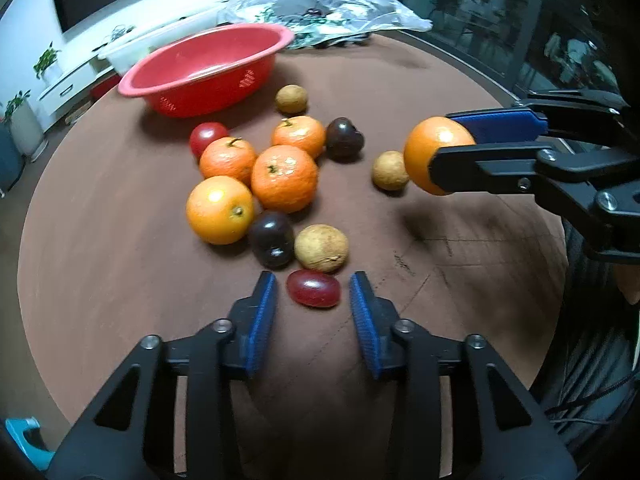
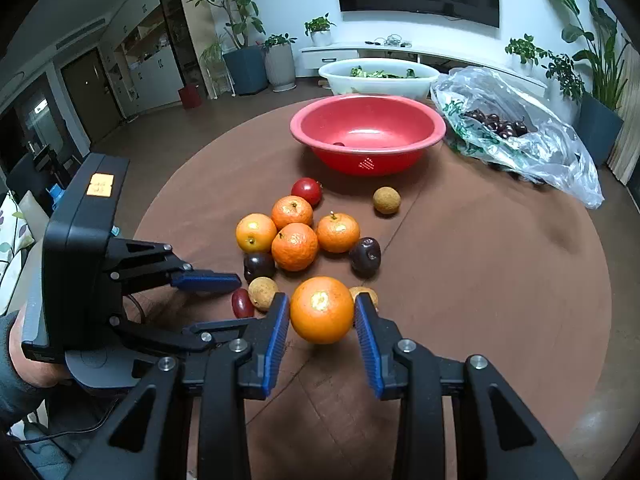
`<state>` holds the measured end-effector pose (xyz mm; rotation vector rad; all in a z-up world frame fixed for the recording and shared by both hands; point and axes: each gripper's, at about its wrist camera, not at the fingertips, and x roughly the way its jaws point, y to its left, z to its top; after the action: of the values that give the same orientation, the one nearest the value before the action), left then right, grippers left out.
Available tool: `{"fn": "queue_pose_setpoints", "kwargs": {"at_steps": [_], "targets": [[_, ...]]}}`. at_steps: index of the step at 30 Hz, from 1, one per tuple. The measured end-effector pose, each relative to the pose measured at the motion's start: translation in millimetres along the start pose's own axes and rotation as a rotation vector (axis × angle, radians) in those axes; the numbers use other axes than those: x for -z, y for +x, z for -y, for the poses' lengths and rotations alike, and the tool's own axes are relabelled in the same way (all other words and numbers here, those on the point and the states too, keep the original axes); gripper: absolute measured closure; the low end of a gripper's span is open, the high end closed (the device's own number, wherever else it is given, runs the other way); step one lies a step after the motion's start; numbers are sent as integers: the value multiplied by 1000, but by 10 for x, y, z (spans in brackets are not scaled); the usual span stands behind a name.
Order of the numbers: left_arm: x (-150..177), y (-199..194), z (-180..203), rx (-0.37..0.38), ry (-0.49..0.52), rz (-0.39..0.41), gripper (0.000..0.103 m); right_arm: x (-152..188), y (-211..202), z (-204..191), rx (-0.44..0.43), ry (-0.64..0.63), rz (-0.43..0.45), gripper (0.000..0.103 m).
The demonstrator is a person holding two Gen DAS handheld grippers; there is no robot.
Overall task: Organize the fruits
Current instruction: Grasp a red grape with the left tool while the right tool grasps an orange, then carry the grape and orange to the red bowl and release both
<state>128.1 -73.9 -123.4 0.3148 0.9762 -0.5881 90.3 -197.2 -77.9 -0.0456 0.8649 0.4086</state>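
Observation:
On the round brown table [image 1: 100,240] lies a small red grape-like fruit [image 1: 314,289] [image 2: 242,304]. My left gripper [image 1: 313,284] [image 2: 240,300] stands low around it, open, with a narrow gap between each blue pad and the fruit. My right gripper [image 2: 321,300] [image 1: 444,142] is shut on an orange [image 2: 322,310] [image 1: 428,148], held above the table to the right of the pile. Several mandarins [image 1: 285,178], dark plums [image 1: 272,240] and brown longans [image 1: 321,248] cluster behind the grape. The red bowl [image 1: 208,96] [image 2: 368,164] stands beyond them.
A clear plastic bag [image 2: 520,140] [image 1: 320,4] with dark cherries lies at the far right of the table. A white tub [image 2: 376,80] of greens stands behind the bowl. A small dark fruit [image 2: 338,145] sits inside the bowl. A hand [image 2: 36,364] holds the left gripper.

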Motion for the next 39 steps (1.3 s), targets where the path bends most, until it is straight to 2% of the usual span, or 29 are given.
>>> {"fn": "queue_pose_setpoints", "kwargs": {"at_steps": [10,21,27,33,39], "targets": [[33,-32,-10,24,-11,12,78,42,-13,-15,-7,14,4,66],[125,-124,-120,49,-73,30,79,47,-32,-3,-7,41,13,66],[129,-327,-274,65,-132,75,79,20,-47,24,-13,58,25,66],[-50,-545,-460,77,-172,138,79,-59,-71,87,-10,72,33,66],[-523,-731,-761,39,-181,227,79,-400,-189,251,19,86,83,66]]}}
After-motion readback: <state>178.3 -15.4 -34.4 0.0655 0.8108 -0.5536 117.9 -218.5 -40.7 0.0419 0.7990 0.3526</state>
